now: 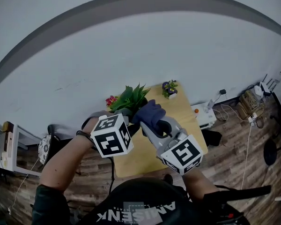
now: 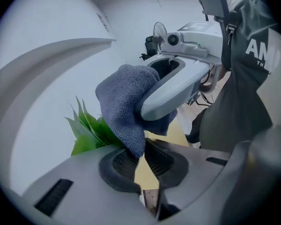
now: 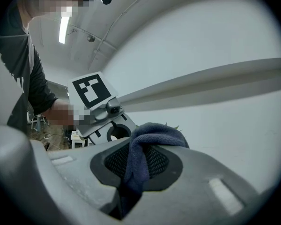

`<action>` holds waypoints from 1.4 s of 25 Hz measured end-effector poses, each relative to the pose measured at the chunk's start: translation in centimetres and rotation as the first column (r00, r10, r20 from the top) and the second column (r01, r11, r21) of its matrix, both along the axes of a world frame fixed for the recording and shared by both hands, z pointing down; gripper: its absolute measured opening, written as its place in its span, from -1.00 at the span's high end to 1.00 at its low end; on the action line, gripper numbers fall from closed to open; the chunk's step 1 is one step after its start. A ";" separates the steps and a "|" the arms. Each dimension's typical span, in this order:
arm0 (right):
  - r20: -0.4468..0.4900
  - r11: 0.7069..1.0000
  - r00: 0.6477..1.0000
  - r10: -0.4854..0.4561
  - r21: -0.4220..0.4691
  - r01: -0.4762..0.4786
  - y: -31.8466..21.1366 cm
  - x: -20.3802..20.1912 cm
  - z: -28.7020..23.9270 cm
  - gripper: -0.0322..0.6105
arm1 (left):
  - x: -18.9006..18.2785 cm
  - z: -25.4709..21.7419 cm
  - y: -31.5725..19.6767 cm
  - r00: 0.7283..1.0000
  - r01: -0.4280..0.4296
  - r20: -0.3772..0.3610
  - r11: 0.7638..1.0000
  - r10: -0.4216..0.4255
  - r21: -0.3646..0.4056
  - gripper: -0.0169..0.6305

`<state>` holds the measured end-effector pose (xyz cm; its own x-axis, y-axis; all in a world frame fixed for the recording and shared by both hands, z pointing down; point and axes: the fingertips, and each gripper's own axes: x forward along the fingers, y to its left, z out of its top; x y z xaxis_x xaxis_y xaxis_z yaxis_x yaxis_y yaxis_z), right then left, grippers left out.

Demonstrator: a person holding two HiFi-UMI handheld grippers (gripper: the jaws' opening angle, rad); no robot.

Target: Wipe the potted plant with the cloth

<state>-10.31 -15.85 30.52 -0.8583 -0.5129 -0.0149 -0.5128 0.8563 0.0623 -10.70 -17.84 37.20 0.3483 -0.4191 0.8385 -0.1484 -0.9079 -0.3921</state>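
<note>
A blue cloth [image 1: 149,114] hangs bunched between both grippers above the wooden table [image 1: 189,121]. My right gripper [image 1: 147,124] is shut on the cloth [image 3: 154,136], which folds over its pads and runs down between them. My left gripper [image 1: 129,117] points steeply down, jaws nearly together, with the cloth's lower tip [image 2: 133,146] pinched between its pads. The potted plant [image 1: 131,97], with pointed green leaves, stands just behind the grippers; its leaves [image 2: 86,132] show past my left jaw. The pot is hidden behind the grippers.
A small pot with purple flowers [image 1: 169,88] stands at the table's far corner and one with red flowers [image 1: 111,100] sits left of the green plant. A white device [image 1: 203,117] and cables [image 1: 248,104] lie on the floor to the right. A white wall is close behind.
</note>
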 end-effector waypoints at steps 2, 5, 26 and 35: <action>-0.002 1.000 1.000 0.006 0.000 -0.006 0.0 -0.2 0.2 0.74 | -0.2 -0.3 0.0 1.000 0.007 -0.008 1.000 -0.007 0.002 0.84; -0.010 1.000 1.000 0.005 0.006 -0.005 0.2 -0.4 0.3 0.74 | -0.2 -0.7 0.2 0.999 0.008 -0.033 1.000 -0.008 -0.011 0.84; -0.027 0.980 0.996 0.084 -0.181 -0.088 -1.2 4.1 8.5 0.74 | 0.3 -2.5 1.8 0.998 -0.054 -0.040 0.998 0.054 0.014 0.86; 0.012 0.985 0.998 0.059 -0.164 -0.057 0.3 6.5 6.1 0.74 | -0.2 -1.9 3.1 0.995 -0.103 0.010 0.994 0.103 0.029 0.85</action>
<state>-3.81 -15.53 36.63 -0.8273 -0.5586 0.0593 -0.5617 0.8230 -0.0845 -10.87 -14.75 35.31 0.3833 -0.4058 0.8297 -0.0514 -0.9063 -0.4195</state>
